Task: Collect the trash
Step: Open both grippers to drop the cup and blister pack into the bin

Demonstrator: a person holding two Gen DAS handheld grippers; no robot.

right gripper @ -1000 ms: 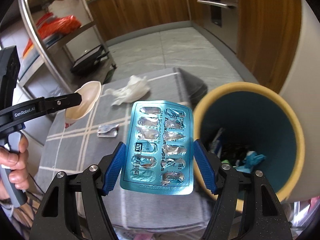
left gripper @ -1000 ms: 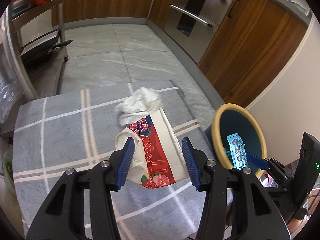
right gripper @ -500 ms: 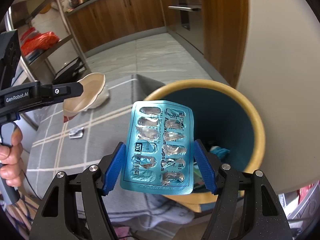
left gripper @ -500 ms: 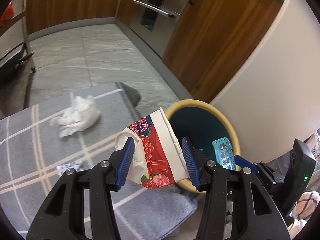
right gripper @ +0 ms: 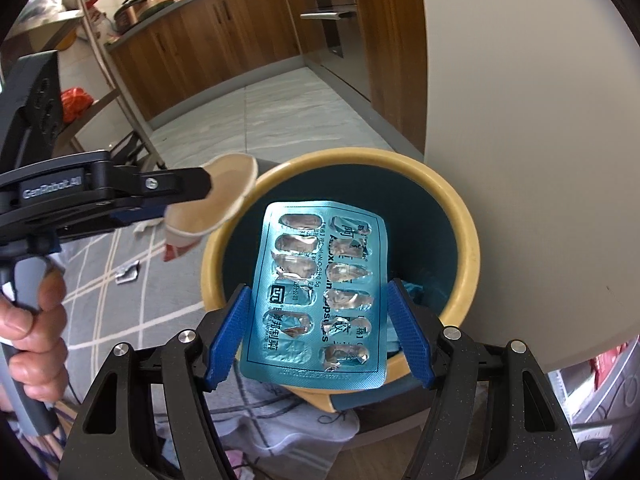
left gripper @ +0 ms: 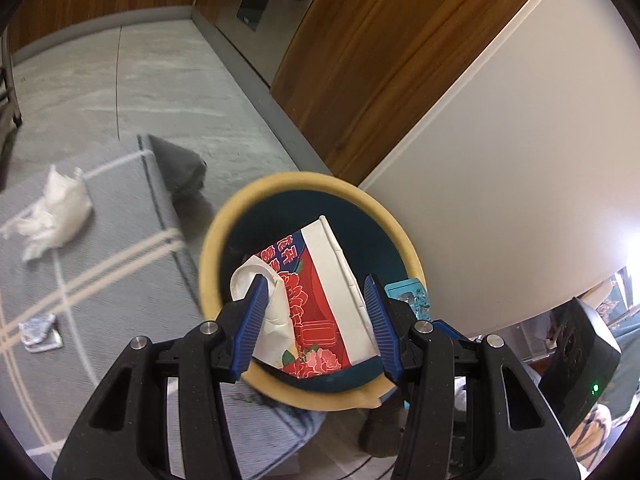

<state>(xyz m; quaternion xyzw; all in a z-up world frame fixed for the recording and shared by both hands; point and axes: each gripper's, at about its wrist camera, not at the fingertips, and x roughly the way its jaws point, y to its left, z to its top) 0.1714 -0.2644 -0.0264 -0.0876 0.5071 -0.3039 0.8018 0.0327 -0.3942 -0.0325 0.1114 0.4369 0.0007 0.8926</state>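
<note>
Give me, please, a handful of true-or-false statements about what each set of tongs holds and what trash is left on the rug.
1. The left tongs hold a crushed paper cup. True.
2. The right tongs are empty. False: they grip a blue blister pack.
3. Both items are over the yellow-rimmed bin. True.
4. The bin is empty. False: some trash lies at its bottom.
5. A crumpled tissue lies on the rug. True.

Legible markings, two items
"GenRobot.AI", white on the black left gripper [right gripper: 208,184] body, left of frame; blue blister pack [right gripper: 320,300], centre: partial Latin lettering ending "psules", Chinese characters too unclear to read.
</note>
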